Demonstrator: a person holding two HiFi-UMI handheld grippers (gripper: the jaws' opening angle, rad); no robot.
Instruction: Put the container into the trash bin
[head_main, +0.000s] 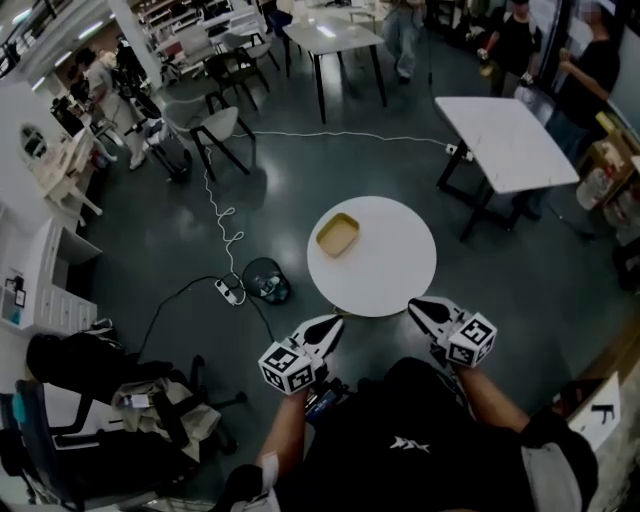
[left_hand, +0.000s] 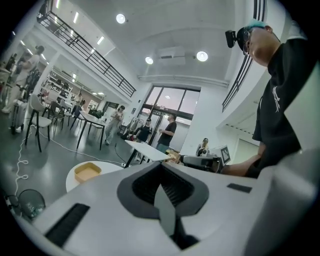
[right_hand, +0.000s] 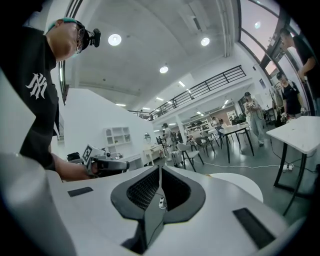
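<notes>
A shallow yellow-tan container (head_main: 338, 234) sits on the round white table (head_main: 385, 270), toward its far left part; it also shows in the left gripper view as a small tray (left_hand: 87, 171). A dark mesh trash bin (head_main: 266, 280) stands on the floor left of the table, seen too at the lower left of the left gripper view (left_hand: 26, 202). My left gripper (head_main: 330, 325) is shut and empty, near the table's near-left edge. The right gripper (head_main: 418, 307), also shut and empty, hovers by the table's near-right edge.
A power strip and white cable (head_main: 228, 290) lie on the floor beside the bin. A white square table (head_main: 510, 140) stands to the right, chairs (head_main: 215, 125) and more tables farther back. A black office chair (head_main: 70, 440) is at my left. People stand at the far side.
</notes>
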